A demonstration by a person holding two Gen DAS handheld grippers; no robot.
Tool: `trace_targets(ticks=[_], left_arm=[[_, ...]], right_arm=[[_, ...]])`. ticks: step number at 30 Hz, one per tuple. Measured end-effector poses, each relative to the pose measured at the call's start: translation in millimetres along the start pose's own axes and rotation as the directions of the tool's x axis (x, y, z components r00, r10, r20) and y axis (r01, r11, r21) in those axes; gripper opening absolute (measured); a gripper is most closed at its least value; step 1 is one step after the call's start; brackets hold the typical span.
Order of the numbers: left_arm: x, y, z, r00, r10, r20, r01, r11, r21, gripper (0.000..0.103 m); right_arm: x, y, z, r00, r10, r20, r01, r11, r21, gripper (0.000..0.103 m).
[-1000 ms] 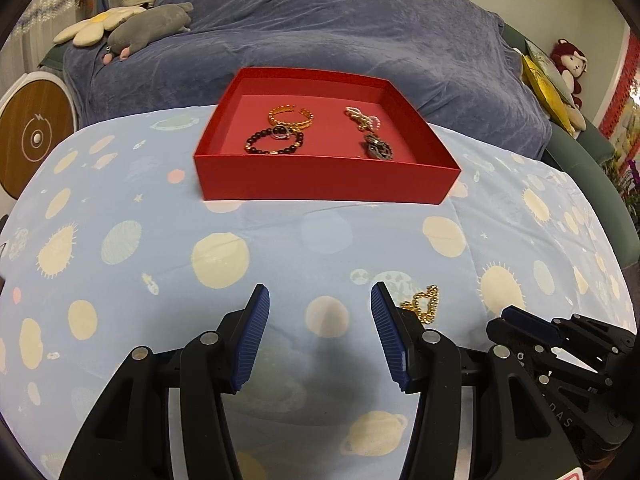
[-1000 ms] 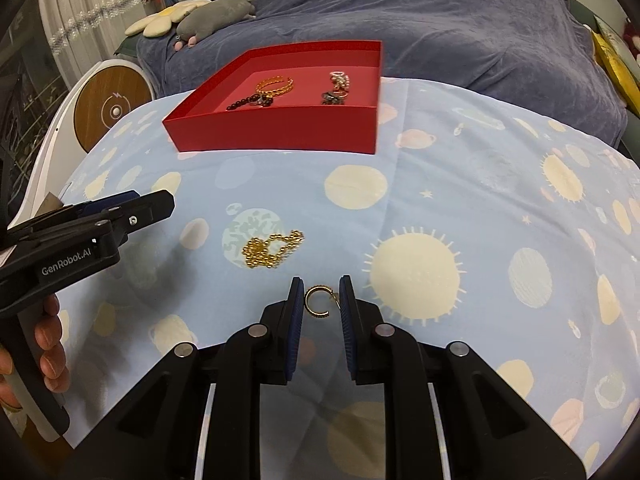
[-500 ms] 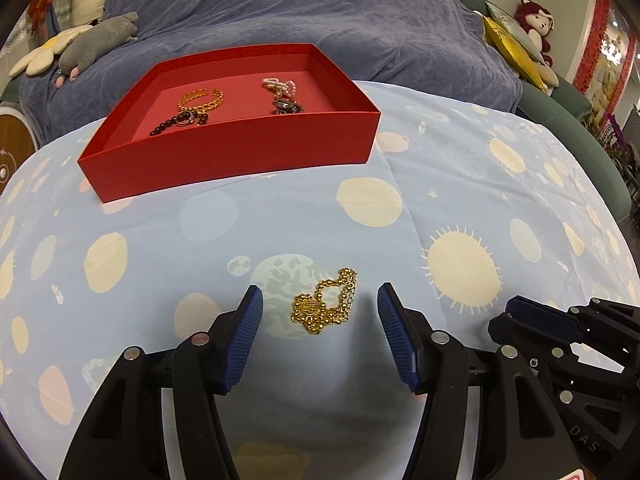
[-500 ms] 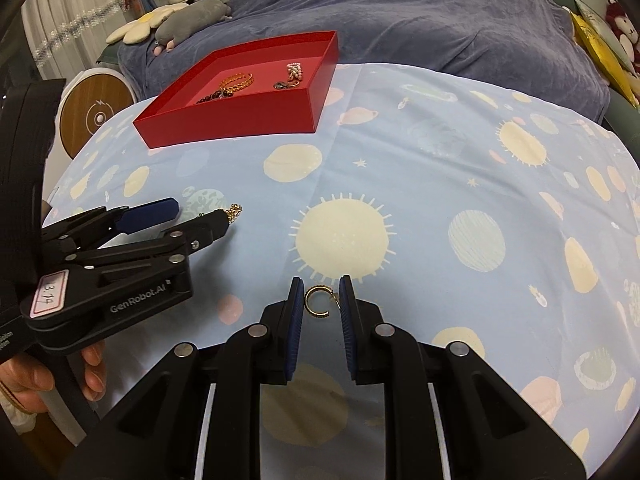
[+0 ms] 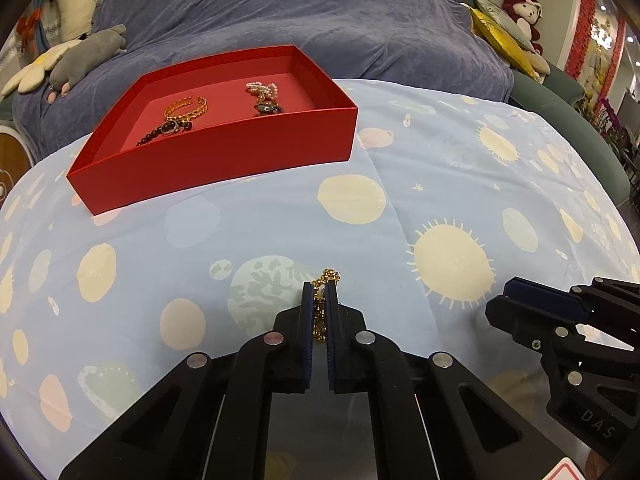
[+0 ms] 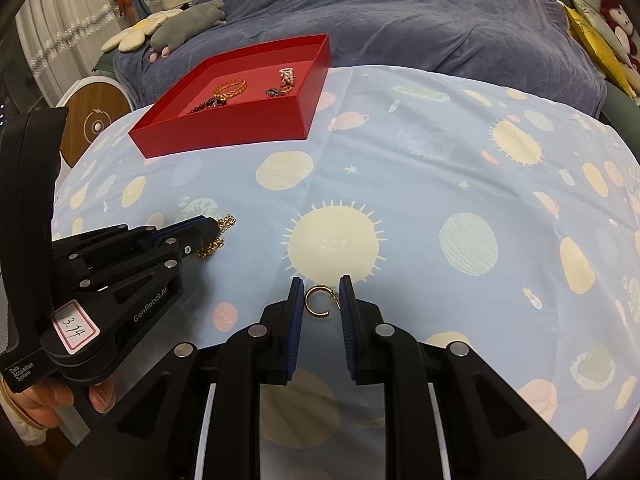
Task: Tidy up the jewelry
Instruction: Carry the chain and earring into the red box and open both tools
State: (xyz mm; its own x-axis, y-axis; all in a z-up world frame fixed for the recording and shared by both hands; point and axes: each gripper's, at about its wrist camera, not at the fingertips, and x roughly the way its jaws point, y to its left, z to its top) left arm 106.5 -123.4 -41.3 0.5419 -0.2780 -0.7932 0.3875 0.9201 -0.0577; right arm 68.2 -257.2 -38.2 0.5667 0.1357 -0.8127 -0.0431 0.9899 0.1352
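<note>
Waiting in the red box [image 5: 224,164] are four pieces; two remain outside. The left gripper [image 5: 319,300] is clamped on the gold chain [image 5: 326,280], still on the cloth [image 5: 280,232]; the right gripper [image 6: 320,300] pinches the gold ring [image 6: 316,302].

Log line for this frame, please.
left gripper: shut on gold chain | right gripper: holds gold ring | red box: four pieces
</note>
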Motion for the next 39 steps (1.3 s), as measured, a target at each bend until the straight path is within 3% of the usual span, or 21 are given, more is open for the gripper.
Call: trace_targets(ticks=[11, 31, 39], left_arm=[[-30.4, 14.9, 17.1, 0.999, -0.003, 0.043, 0.005, 0.999, -0.043, 0.003], [-77.8, 79.9, 52.5, 0.984, 0.103, 0.146, -0.078, 0.982, -0.171, 0.003], [-87.9, 103.9, 57.1, 0.978, 0.129, 0.164, -0.092, 0.972, -0.218, 0.003]], right_arm=[[-7.8, 22.1, 18.5, 0.999, 0.029, 0.042, -0.029, 0.999, -0.019, 0.017], [-11.1, 62.9, 71.6, 0.988, 0.081, 0.134, -0.075, 0.996, -0.049, 0.017], [-8.4, 62.6, 77.1, 0.986, 0.084, 0.141, -0.079, 0.996, -0.039, 0.018]])
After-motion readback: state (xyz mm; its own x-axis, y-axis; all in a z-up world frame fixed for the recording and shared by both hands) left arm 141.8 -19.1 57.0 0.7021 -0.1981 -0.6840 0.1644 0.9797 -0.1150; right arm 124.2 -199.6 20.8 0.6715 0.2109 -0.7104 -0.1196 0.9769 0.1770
